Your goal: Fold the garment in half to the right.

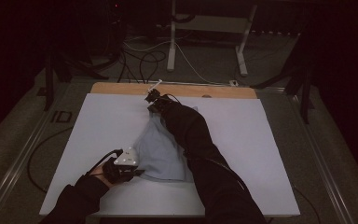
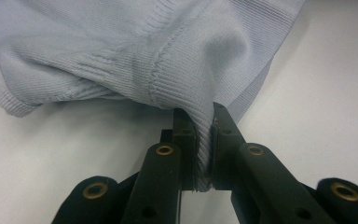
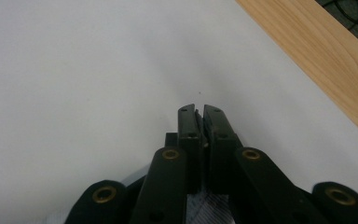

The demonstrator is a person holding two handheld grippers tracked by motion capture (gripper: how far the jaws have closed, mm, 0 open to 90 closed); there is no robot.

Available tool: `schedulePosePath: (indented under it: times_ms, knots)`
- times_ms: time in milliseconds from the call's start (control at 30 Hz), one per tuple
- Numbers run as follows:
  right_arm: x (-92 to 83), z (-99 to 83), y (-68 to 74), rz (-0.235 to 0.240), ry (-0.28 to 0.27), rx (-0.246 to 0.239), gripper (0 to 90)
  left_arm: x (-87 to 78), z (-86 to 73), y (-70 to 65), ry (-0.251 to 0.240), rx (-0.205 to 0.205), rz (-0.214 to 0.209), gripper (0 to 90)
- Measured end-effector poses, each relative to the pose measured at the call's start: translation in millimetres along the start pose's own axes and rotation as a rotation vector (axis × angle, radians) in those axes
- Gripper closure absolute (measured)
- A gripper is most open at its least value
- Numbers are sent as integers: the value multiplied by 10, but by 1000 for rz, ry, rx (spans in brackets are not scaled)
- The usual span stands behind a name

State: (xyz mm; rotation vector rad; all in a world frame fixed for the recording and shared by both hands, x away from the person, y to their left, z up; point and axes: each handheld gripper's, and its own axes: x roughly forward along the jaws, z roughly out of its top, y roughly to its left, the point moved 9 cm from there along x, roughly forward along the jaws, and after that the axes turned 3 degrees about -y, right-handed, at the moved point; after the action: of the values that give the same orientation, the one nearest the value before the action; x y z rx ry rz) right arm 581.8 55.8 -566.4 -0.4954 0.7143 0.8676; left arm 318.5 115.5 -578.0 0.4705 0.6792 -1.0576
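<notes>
A pale grey-blue knitted garment [image 1: 163, 149] lies bunched in the middle of the white tabletop [image 1: 98, 121]. My left gripper [image 1: 139, 172] is at its near left corner. In the left gripper view it [image 2: 200, 112] is shut on the ribbed hem of the garment [image 2: 121, 56], with the cloth pinched between the pads. My right gripper [image 1: 153, 99] reaches to the garment's far end, the dark sleeve lying across the cloth. In the right gripper view its jaws [image 3: 199, 108] are pressed together over the white top, with a strip of ribbed cloth [image 3: 209, 207] showing at their base.
A bare wooden strip [image 1: 121, 88] runs along the table's far edge, close to the right gripper [image 3: 331, 70]. Beyond it, on the dark floor, stand a white desk frame [image 1: 172, 42] and loose cables [image 1: 144, 60]. White surface spreads left and right of the garment.
</notes>
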Motion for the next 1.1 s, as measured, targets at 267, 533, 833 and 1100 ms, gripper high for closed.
schedulePosePath:
  times_ms: [267,533,833,1100]
  knots:
    - [-135,48,13,12,-19,-34,872,-21,73,-3,-12,31,5,852]
    - [-316,97,-26,11,-54,-51,873,-48,154,-37,-11,59,5,852]
    - [-526,126,-91,8,-91,-41,873,-101,300,-73,-7,107,6,853]
    - [-707,123,-170,7,-122,-27,873,-107,483,-128,-2,161,-8,853]
